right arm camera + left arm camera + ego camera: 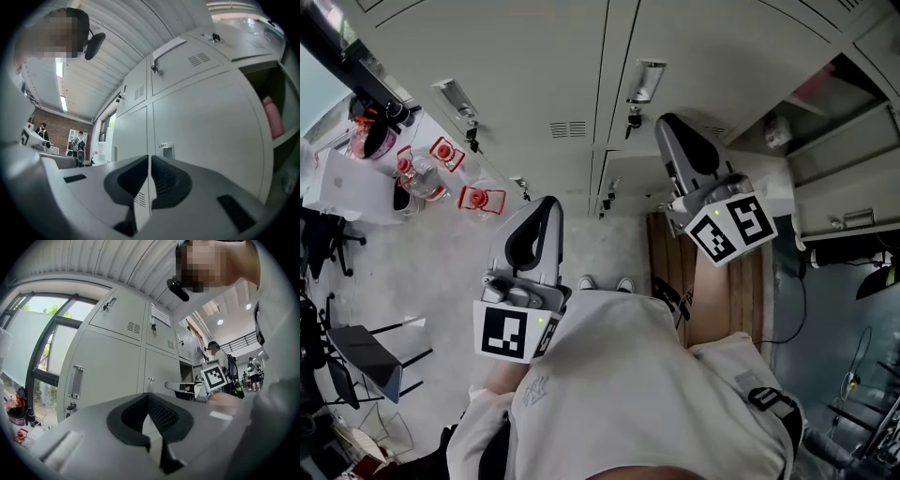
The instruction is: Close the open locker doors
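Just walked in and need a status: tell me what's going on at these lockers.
A person faces a bank of grey lockers, holding a gripper in each hand. The left gripper is shut and the right gripper is open only a slit. Both are empty and touch no door. One open locker at the right is not yet closed.

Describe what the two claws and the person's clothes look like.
The left claw and right claw are light grey moulded shells lined with black ribbed pads. The left cube and right cube are white with black square markers. The person wears a pale T-shirt with short sleeves.
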Demonstrator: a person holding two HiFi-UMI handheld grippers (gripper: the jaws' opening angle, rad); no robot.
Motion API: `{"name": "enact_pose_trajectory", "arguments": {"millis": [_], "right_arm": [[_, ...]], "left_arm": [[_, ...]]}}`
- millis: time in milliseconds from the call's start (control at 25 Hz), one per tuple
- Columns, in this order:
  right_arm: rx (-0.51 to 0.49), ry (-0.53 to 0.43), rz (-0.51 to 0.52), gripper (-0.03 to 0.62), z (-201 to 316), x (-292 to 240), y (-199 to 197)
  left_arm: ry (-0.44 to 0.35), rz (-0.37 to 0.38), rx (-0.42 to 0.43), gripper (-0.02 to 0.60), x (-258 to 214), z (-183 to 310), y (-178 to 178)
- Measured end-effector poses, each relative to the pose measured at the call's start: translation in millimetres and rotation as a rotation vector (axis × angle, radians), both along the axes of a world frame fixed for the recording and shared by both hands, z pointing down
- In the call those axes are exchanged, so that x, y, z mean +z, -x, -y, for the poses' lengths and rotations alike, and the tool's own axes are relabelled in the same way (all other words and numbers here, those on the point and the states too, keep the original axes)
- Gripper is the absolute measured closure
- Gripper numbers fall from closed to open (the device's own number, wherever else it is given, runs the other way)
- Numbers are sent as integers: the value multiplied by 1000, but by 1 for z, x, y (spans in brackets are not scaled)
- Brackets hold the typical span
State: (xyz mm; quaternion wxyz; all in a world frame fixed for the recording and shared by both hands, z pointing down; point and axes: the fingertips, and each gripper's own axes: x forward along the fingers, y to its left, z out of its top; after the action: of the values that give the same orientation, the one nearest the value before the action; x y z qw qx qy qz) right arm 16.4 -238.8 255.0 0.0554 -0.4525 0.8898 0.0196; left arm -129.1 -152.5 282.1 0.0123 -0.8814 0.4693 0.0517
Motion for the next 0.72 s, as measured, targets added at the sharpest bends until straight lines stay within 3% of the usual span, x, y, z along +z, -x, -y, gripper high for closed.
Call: {"name": "enact_pose_trajectory", "arguments": {"millis": [160,360,720], "right_arm": [[76,-6,17,582,-43,2,-15],[176,66,44,583,-97,24,-38],[392,97,51,583,-160,35,-104]], "left_arm": [[-1,-11,91,580,0,-8,-17],[-15,-31,203,580,-2,-18,-44],[-21,-18,443,580,1,-45,-123]]}}
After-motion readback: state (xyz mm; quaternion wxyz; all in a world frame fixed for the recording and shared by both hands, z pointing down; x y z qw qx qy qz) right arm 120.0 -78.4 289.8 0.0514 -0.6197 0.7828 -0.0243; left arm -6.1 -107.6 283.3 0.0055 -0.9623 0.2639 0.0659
